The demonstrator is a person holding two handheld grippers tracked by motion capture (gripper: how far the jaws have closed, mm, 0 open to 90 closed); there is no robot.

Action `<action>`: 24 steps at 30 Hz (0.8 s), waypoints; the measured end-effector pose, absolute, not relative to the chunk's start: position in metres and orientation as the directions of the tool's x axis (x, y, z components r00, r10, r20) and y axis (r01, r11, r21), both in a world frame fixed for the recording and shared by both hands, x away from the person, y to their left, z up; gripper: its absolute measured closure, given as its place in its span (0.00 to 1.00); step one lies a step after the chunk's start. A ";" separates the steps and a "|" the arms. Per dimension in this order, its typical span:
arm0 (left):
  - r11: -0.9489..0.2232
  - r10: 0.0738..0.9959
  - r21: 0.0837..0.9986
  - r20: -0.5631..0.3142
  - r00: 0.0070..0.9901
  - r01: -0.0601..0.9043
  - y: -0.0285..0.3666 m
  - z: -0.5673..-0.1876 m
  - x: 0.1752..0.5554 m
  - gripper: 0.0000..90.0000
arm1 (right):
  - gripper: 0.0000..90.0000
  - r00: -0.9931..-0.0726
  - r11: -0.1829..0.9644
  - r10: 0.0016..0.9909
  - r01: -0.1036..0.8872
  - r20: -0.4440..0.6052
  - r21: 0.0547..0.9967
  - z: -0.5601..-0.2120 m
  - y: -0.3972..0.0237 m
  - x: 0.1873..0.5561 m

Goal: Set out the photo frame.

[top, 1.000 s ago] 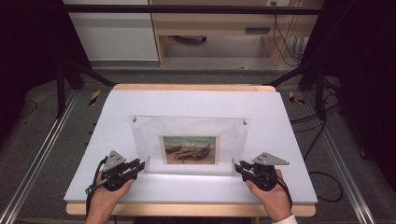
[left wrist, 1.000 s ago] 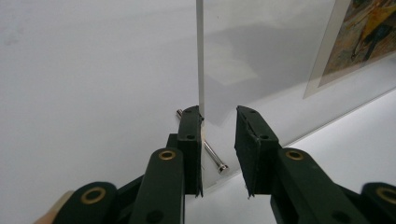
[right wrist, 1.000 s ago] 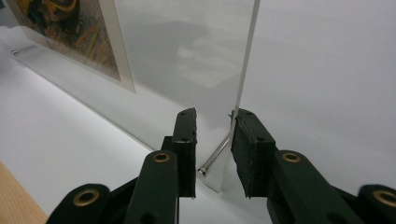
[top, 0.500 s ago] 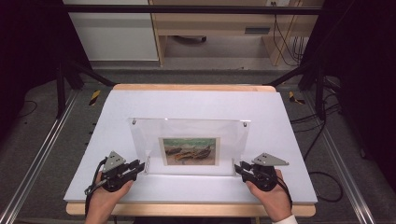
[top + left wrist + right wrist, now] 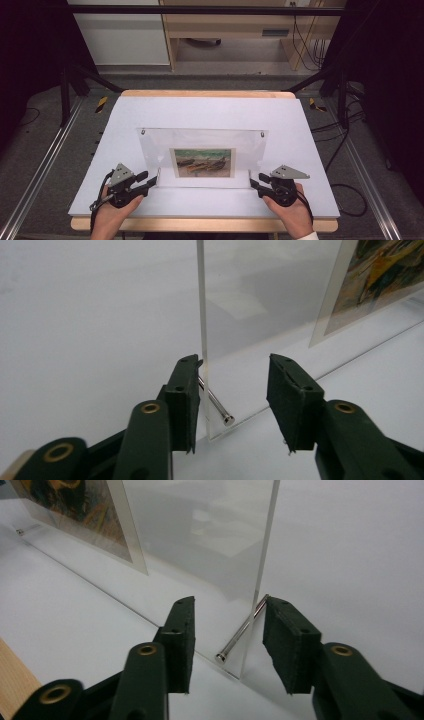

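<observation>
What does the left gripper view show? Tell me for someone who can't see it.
A clear acrylic picture frame stands upright on a white table, its edge between the open black jaws of the left gripper. A silver metal peg pokes through its lower corner.

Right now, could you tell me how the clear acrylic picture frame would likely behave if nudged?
The acrylic picture frame is a stiff, flat sheet, so it probably won't flex. It stands upright on thin metal pins, so it may tip easily. Its glossy faces look slippery on the white table.
</observation>
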State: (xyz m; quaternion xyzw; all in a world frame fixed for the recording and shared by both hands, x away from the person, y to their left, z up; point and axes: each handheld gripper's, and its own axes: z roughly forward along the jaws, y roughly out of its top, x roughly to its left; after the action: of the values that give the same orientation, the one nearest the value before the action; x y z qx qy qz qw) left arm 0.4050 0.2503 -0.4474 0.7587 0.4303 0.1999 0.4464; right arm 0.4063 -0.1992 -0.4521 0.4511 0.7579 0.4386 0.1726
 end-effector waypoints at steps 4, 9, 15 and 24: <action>-0.255 0.838 0.855 -0.038 0.545 0.452 0.252 -0.445 0.402 0.49 | 0.47 -0.520 0.252 0.852 0.518 0.067 0.817 -0.449 -0.203 0.403; -0.232 0.851 0.866 -0.039 0.524 0.442 0.261 -0.442 0.402 0.44 | 0.41 -0.496 0.270 0.868 0.518 0.028 0.812 -0.448 -0.212 0.400; -0.213 0.872 0.874 -0.033 0.489 0.438 0.273 -0.440 0.403 0.40 | 0.37 -0.458 0.261 0.889 0.518 0.006 0.815 -0.448 -0.226 0.399; -0.206 0.900 0.882 0.001 0.435 0.424 0.285 -0.439 0.407 0.35 | 0.31 -0.394 0.252 0.918 0.516 -0.035 0.819 -0.451 -0.237 0.404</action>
State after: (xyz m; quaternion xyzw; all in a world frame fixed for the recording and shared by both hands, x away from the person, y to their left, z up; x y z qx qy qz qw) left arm 0.4067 0.2849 -0.4394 0.7268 0.4555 0.2738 0.4351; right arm 0.4045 -0.2375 -0.4511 0.4813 0.7449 0.3771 0.2669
